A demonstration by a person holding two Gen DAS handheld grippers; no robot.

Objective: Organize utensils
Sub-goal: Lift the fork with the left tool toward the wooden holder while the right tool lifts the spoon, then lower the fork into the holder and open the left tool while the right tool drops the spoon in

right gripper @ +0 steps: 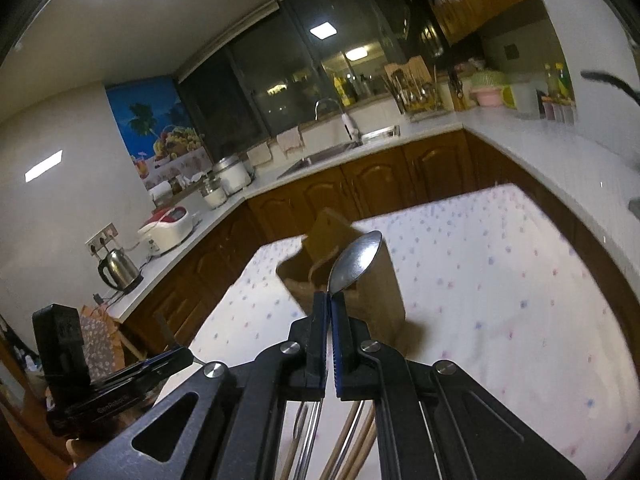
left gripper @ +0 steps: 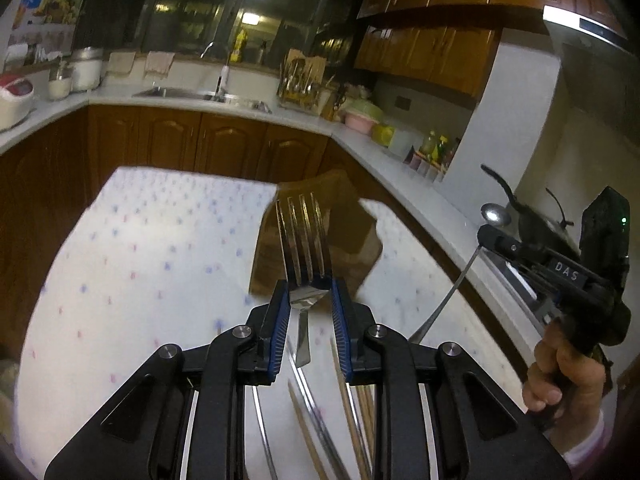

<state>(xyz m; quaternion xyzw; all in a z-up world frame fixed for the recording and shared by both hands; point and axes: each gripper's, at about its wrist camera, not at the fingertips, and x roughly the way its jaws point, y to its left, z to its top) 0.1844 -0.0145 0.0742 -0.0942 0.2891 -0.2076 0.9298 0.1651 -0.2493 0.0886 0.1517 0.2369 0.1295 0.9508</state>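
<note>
The left claw [left gripper: 309, 292] pinches a metal fork [left gripper: 303, 240] at the base of its head, tines pointing away, with the handle running back between the blue pads [left gripper: 280, 320]. The fork is held in the air above the bench [left gripper: 140, 248], which is covered with a white cloth dotted in pink and blue. Just beyond the tines stands a brown wooden utensil holder [left gripper: 352, 240] on the cloth. Below the claw, at the near edge, several wooden chopsticks [left gripper: 348, 412] and other metal pieces lie on the cloth.

To the right, the right claw [left gripper: 486, 236] is pressed onto a spoon [left gripper: 495, 215], bowl up and handle slanting down toward the bench; a hand [left gripper: 568, 364] holds its grip.

In the right wrist view, the right claw [right gripper: 331, 300] is pressed together on the neck of the spoon [right gripper: 354, 262], whose bowl stands up in front of the utensil holder [right gripper: 380, 284]. The left claw [right gripper: 176, 358] shows at the left edge; from there I cannot tell how its fingers stand.
</note>
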